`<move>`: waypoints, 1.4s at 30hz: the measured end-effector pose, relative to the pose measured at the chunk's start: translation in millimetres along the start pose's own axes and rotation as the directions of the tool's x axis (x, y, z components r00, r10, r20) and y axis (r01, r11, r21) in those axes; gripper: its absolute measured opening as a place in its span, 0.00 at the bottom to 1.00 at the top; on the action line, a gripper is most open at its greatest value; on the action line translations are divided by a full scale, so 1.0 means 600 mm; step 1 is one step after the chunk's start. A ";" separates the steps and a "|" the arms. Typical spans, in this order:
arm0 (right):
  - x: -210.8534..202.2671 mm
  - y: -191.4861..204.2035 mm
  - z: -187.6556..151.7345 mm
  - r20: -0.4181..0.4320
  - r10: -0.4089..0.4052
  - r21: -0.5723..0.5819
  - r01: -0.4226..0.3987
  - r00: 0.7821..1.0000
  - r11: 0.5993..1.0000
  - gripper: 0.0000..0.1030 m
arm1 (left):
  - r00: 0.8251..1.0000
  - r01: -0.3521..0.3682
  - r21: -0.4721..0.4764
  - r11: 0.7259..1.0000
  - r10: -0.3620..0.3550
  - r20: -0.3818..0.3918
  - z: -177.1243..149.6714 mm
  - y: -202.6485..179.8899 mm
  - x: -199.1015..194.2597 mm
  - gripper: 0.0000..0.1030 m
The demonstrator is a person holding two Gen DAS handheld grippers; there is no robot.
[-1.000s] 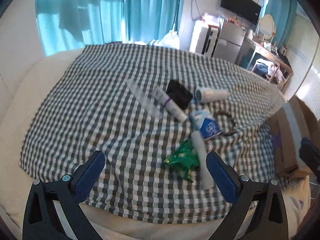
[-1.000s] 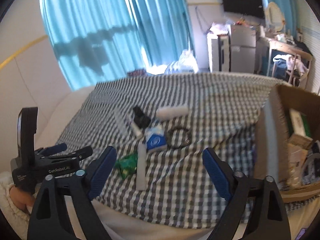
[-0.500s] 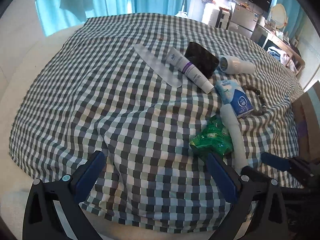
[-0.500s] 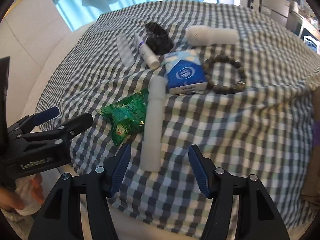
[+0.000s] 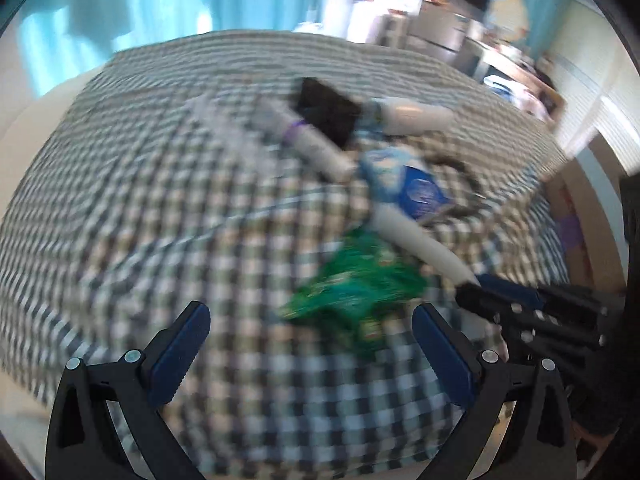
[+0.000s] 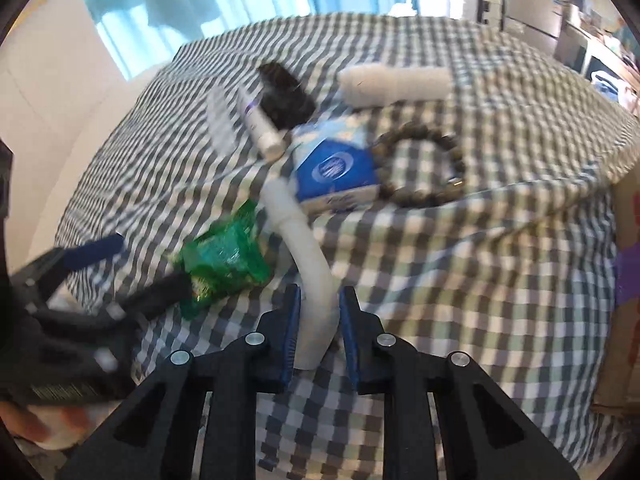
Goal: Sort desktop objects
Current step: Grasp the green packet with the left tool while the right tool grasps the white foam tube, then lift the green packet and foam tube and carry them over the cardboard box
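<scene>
The left wrist view is smeared by motion blur, so print and fine outlines on the objects cannot be read there. The near end of the long white tube (image 6: 310,280) is partly hidden between the blue pads of the right claw (image 6: 316,320), which is closed on it; in the left wrist view the same tube (image 5: 416,244) disappears behind the right claw's (image 5: 476,288) tip. The green snack packet (image 6: 224,256) lies just left of the tube, and one finger of the left claw (image 6: 148,272) covers its lower corner in the right wrist view. The left claw (image 5: 308,344) stands wide open above the checkered cloth (image 5: 160,220), the green packet (image 5: 356,292) lying just ahead of the gap between its fingers. The cardboard box (image 6: 624,280) is cut off at the right edge.

Further back on the cloth sit the blue tissue pack (image 6: 336,168), touching the tube's far end, the bead bracelet (image 6: 420,168) just to its right, the white roll (image 6: 396,82), the black pouch (image 6: 284,96) and the purple-banded tube (image 6: 258,120).

Half a second earlier the right claw was open with the white tube between its fingers; now it has clamped the tube, which looks bent. The left claw has drawn closer to the green packet.
</scene>
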State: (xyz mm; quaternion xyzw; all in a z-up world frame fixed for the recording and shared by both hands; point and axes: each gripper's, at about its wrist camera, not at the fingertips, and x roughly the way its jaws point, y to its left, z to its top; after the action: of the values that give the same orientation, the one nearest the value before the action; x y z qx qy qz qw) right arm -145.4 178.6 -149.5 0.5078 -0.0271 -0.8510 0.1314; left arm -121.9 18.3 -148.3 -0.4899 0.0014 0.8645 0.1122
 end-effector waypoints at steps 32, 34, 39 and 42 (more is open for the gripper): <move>0.030 0.039 0.008 -0.052 0.097 -0.071 -0.101 0.994 0.992 0.08 | 0.998 0.017 -0.070 0.997 -0.021 -0.065 0.004 0.050 0.030 0.40; 0.009 0.031 0.010 -0.020 0.126 -0.035 -0.127 0.992 0.991 0.08 | 0.998 0.017 -0.057 0.998 -0.021 -0.057 0.003 0.045 0.020 0.40; -0.058 0.028 0.015 0.074 0.162 0.004 -0.162 0.984 0.987 0.08 | 0.999 0.028 -0.042 0.999 -0.029 -0.017 0.009 0.035 -0.019 0.40; -0.107 0.029 0.020 0.139 0.168 0.020 -0.172 0.976 0.985 0.08 | 0.999 0.037 -0.032 0.999 -0.037 0.021 0.018 0.024 -0.057 0.40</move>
State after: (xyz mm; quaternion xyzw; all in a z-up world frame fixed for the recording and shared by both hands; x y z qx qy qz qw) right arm -123.3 177.2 -85.6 0.4461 -0.0928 -0.8689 0.1935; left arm -117.2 -1.1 -115.4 -0.4830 -0.0230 0.8670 0.1202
